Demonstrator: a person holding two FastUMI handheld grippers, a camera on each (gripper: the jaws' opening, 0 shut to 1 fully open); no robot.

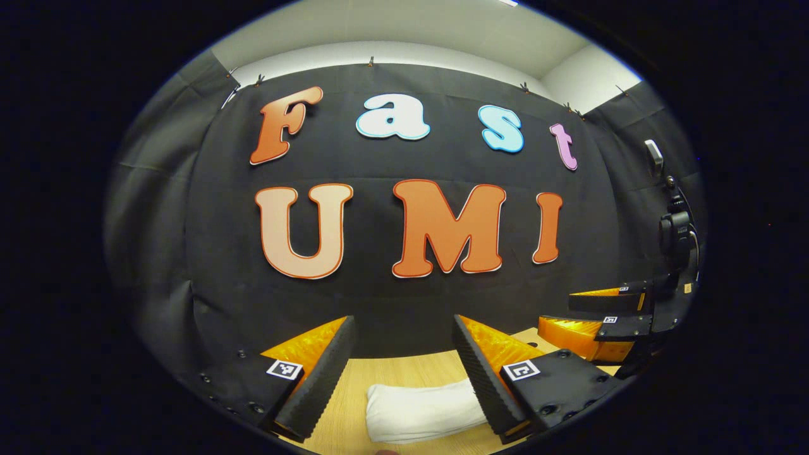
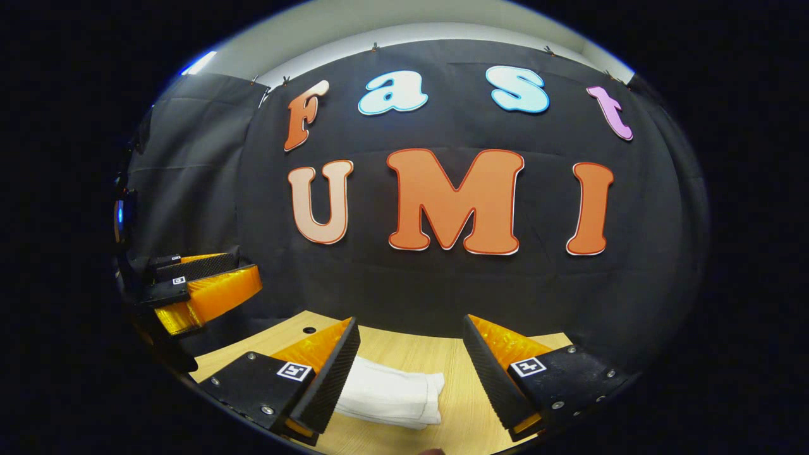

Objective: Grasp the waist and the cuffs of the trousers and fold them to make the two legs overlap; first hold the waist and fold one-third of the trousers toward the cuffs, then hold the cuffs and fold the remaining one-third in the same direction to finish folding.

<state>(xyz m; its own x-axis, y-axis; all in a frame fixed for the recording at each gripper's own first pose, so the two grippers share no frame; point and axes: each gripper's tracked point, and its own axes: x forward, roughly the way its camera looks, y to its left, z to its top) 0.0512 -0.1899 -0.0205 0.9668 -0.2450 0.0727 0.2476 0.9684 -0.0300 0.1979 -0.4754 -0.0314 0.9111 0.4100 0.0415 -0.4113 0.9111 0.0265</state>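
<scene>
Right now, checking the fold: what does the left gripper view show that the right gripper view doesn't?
Left gripper view: the right gripper at the side and a black device on a stand. Right gripper view: the left gripper and a round hole in the table. Both: the white trousers folded on the table, with both grippers open.

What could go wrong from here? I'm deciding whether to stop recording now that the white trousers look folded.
Two small risks, as far as I can judge. The trousers lie as a loose bundle on the table, so the top fold may spring open with nothing pressing on it. Both the left gripper and the right gripper hang open just above the cloth; a careless drop or sweep could snag an edge and drag the bundle apart.
</scene>
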